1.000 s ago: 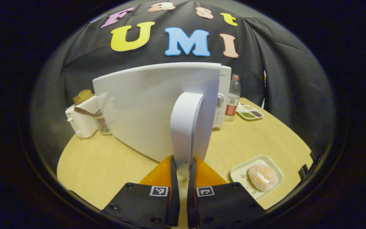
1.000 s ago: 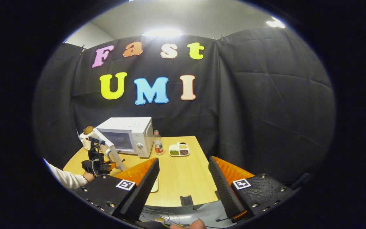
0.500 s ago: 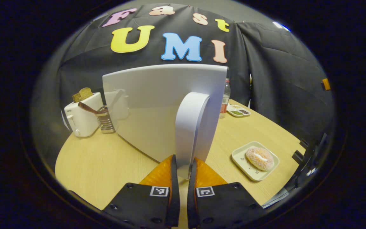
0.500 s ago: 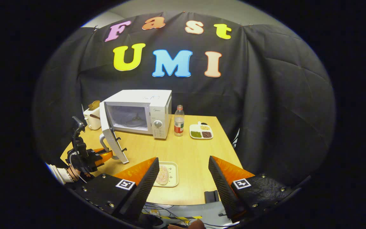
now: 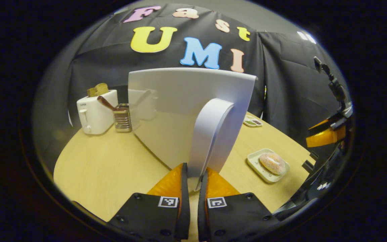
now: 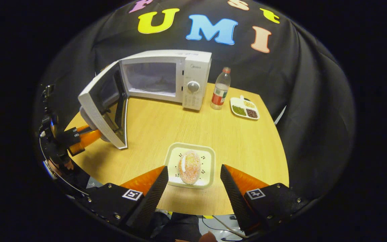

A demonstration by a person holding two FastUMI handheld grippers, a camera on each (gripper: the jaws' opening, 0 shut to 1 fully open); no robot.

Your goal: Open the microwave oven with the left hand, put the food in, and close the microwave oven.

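Gripping the white door handle [image 5: 210,134] between its nearly closed fingers, the left gripper [image 5: 193,183] holds the microwave door [image 5: 180,101] swung wide from the microwave [image 6: 166,79]. In the right gripper view, that door [image 6: 101,106] stands out from the microwave's left side, its cavity [image 6: 149,79] exposed, and the left gripper [image 6: 89,136] clamps the handle on the door's outer face. The right gripper [image 6: 193,181] hangs with its jaws spread wide and holding nothing, over the table's [image 6: 166,127] near edge, well in front of the microwave. The doughnut [image 6: 189,167] lies on a pale square plate [image 6: 207,161] just beyond its fingertips, in front of the microwave. A bottle [image 6: 221,89] stands just right of the microwave, a divided snack tray [image 6: 245,108] beyond that. Left of the microwave door, a toaster [image 5: 96,112] and a metal holder [image 5: 123,117] stand side by side.
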